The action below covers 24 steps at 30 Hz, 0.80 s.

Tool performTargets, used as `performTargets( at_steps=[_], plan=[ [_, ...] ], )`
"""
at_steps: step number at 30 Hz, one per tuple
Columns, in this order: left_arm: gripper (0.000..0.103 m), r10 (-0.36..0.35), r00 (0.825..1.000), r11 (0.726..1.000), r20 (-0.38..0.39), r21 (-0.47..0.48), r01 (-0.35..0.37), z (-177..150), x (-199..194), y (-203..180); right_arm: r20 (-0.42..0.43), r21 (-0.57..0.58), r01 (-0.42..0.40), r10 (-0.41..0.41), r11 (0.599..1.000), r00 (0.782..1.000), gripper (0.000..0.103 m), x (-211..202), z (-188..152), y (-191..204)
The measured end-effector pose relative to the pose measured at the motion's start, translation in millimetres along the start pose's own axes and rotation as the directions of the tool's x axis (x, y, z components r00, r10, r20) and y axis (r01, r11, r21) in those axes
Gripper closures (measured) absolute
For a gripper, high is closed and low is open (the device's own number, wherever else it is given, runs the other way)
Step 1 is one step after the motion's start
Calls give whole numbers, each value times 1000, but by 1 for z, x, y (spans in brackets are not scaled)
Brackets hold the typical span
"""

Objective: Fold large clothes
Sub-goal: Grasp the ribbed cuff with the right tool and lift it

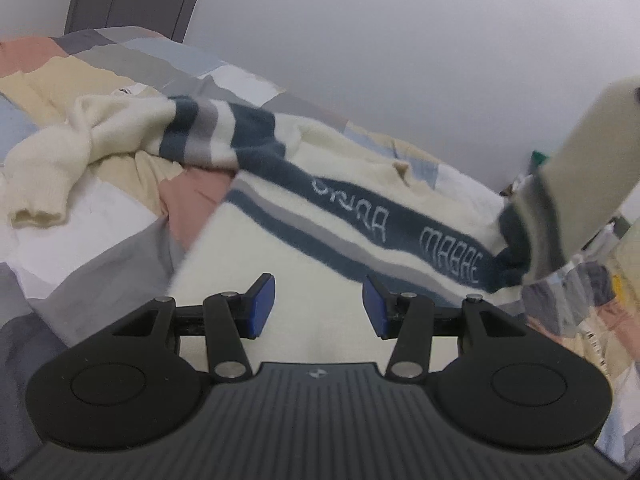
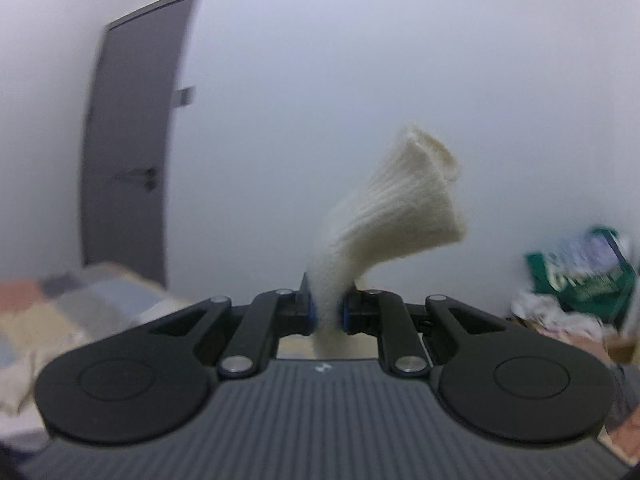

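A cream knit sweater [image 1: 320, 208] with blue and grey stripes and white lettering lies spread across the patchwork bedspread [image 1: 100, 248]. One sleeve [image 1: 48, 176] is crumpled at the left. The other sleeve [image 1: 580, 184] is pulled up and off to the upper right. My left gripper [image 1: 319, 306] hovers over the sweater's cream lower body, open, with nothing between its blue pads [image 1: 264, 308]. In the right wrist view my right gripper [image 2: 329, 312] is shut on that raised sleeve just behind its ribbed cuff [image 2: 400, 204], which sticks up in front of the white wall.
A grey door [image 2: 132, 140] stands in the wall at the left, beyond the bed's corner [image 2: 60, 304]. A green bag and loose clutter [image 2: 584, 276] lie on the floor at the right, beside the bed.
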<state>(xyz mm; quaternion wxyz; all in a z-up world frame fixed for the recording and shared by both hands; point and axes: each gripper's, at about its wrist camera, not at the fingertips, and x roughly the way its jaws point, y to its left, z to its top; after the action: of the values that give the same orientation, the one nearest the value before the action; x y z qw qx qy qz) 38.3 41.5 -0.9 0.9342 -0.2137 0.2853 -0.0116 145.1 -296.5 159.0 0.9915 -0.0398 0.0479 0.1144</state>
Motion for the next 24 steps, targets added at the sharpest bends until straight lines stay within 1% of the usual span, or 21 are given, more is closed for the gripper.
performTargets(
  at_steps=[5, 7, 10, 14, 16, 18, 19, 20, 22, 23, 24],
  plan=[
    [48, -12, 999, 998, 30, -53, 13, 7, -16, 16, -62, -56, -100, 97, 993, 993, 88, 0, -21, 71],
    [48, 1, 999, 997, 49, -78, 3, 9, -20, 26, -91, -97, -121, 112, 988, 990, 88, 3, -37, 98],
    [46, 7, 998, 993, 62, -117, 1, 13, -25, 41, -155, -113, -148, 129, 983, 979, 88, 8, -63, 129],
    [45, -17, 997, 985, 78, -172, 30, 16, -33, 59, -269, -156, -183, 137, 971, 953, 88, 11, -108, 172],
    [45, -32, 995, 982, 90, -181, 48, 18, -37, 64, -325, -197, -186, 114, 963, 939, 86, 7, -127, 198],
    [45, -66, 994, 986, 89, -147, 78, 20, -39, 61, -381, -229, -190, 92, 955, 920, 85, 7, -138, 213],
    [45, -71, 993, 989, 90, -120, 81, 20, -40, 58, -405, -234, -197, 88, 952, 910, 84, 8, -139, 216],
    [45, -69, 993, 992, 96, -96, 79, 20, -41, 55, -427, -237, -205, 88, 950, 900, 81, 10, -138, 217],
    [44, -70, 992, 994, 107, -81, 79, 20, -42, 53, -462, -230, -237, 109, 944, 880, 69, 6, -135, 215],
    [44, -74, 991, 993, 110, -86, 84, 20, -41, 53, -479, -229, -260, 124, 938, 869, 52, 5, -131, 214],
    [44, -80, 991, 992, 111, -92, 90, 20, -41, 53, -501, -233, -295, 146, 927, 853, 34, 2, -128, 212]
  ],
)
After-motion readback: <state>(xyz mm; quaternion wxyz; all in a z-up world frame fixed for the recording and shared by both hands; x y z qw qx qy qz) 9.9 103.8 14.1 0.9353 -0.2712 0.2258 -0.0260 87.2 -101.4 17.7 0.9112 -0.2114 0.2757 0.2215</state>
